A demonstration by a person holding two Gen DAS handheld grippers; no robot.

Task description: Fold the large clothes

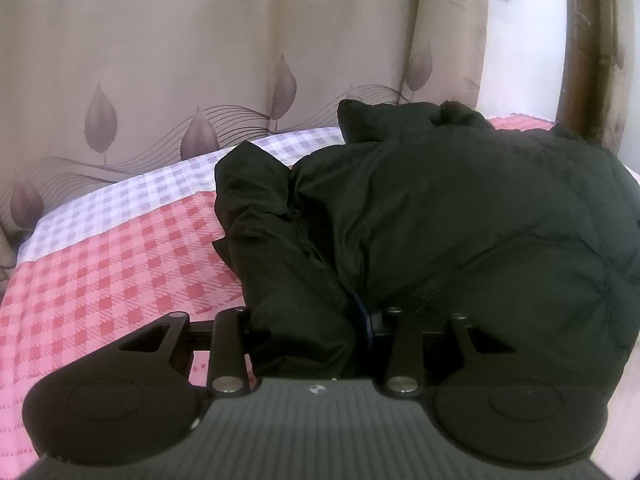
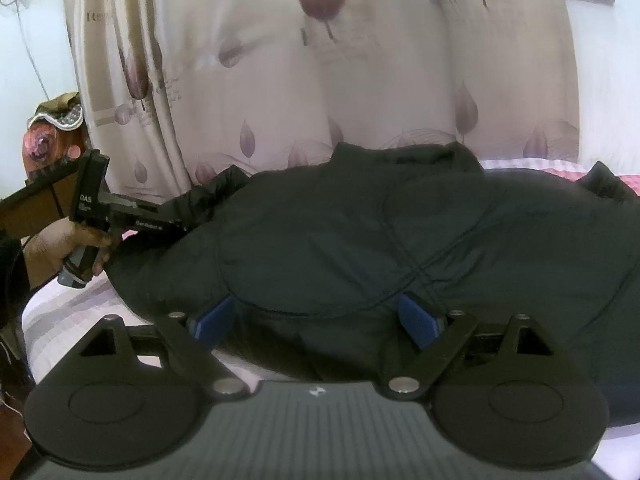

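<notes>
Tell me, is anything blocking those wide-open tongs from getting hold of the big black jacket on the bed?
Nothing visible does. The right tongs stand open right at the near edge of the black jacket, its padding bulging between the blue pads. The left tongs already grip the jacket's left side.

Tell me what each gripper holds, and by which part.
The left gripper is shut on the black jacket, at a sleeve-like fold on its near edge. The right gripper is open astride the jacket's hem, holding nothing.
</notes>
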